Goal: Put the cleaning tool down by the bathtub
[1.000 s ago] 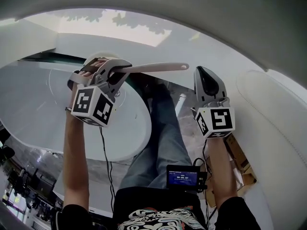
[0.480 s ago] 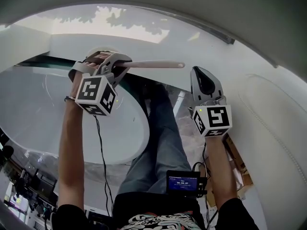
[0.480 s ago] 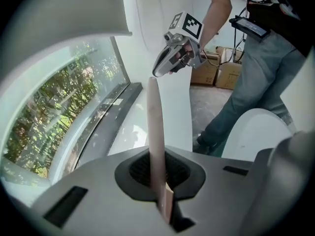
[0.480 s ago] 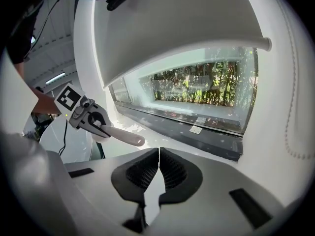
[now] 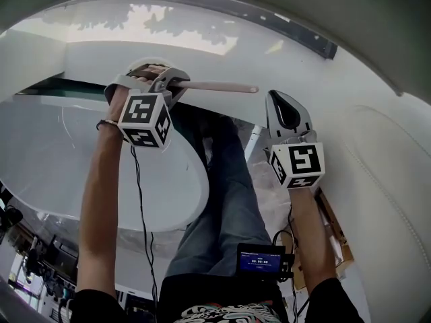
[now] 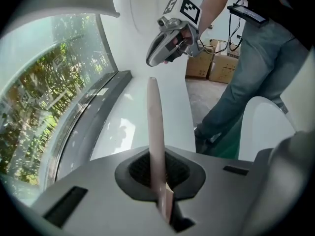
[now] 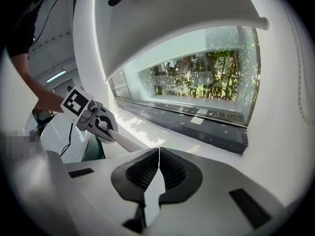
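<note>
- The tool (image 5: 215,86) is in the air and not yet set down. Its long pale handle lies about level, held at one end, with the free end pointing toward the right gripper. No view shows its working end.
- The left gripper (image 5: 167,86) has its jaws pinching the handle close to that end, and the shaft runs straight out between them. A grip this far back probably lets the whole length be laid down and released without the jaws getting in the way.
- The tub (image 5: 67,173) is the white oval below and to the left of the tool. The handle reaches out past its rim, above the person's legs (image 5: 229,180), which stand just beside it.
- The white ledge (image 6: 147,132) under the window (image 6: 44,92) lies beneath the handle in the left gripper view and looks a likely resting place by the tub. I judge the tool is being carried to its spot, with lowering and letting go yet to do.
- The right gripper (image 7: 158,154) hovers near the handle's free end without touching it, jaws pressed together on nothing. It is probably kept clear, or ready to steady the tip.
- The boxes (image 6: 206,65) on the floor beyond the legs play no part.
</note>
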A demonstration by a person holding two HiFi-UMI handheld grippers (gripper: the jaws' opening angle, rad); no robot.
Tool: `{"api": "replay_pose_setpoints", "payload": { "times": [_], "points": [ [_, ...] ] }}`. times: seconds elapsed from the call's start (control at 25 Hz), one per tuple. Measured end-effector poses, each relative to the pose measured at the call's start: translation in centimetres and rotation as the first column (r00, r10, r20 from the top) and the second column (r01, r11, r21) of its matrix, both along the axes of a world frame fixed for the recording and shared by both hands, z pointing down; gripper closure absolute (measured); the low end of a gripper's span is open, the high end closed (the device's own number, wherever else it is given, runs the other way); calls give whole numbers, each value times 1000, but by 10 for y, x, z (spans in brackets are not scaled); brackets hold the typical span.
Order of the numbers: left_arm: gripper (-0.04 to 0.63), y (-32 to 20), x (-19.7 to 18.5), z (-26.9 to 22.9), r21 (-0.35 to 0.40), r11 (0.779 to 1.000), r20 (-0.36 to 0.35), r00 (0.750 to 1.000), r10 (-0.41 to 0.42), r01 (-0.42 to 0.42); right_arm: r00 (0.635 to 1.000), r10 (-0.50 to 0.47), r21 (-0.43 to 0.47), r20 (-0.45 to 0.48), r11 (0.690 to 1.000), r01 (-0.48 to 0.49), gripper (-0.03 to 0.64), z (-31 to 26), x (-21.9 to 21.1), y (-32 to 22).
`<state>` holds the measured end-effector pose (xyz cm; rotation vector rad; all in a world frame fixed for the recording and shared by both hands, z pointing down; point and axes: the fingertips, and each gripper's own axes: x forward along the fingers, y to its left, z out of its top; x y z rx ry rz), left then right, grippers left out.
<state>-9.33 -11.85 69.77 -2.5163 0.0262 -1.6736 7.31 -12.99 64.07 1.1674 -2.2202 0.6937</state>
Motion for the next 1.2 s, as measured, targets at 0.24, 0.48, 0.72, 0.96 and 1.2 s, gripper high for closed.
{"api": "replay_pose_setpoints", "payload": {
  "times": [0.24,0.48,0.72,0.96,1.2],
  "points": [
    [581,-1,6,31,-31,999,28,999,21,-20,1000,-10,-19,-13,1000,10,589,16,4,2],
    [581,-3,9,46,-49,998,42,999,29,-27,999,-24,-33,-28,999,23,589,26,3,3],
    [581,-3,10,56,-67,998,52,998,17,-13,997,-55,-40,-59,998,53,589,36,-5,8],
    [581,-7,8,61,-75,997,54,999,5,-1,996,-70,-39,-57,997,68,589,34,-11,9],
    [581,-17,10,66,-38,999,73,997,13,-10,996,-70,-46,-59,997,67,589,38,-7,13]
  ]
}}
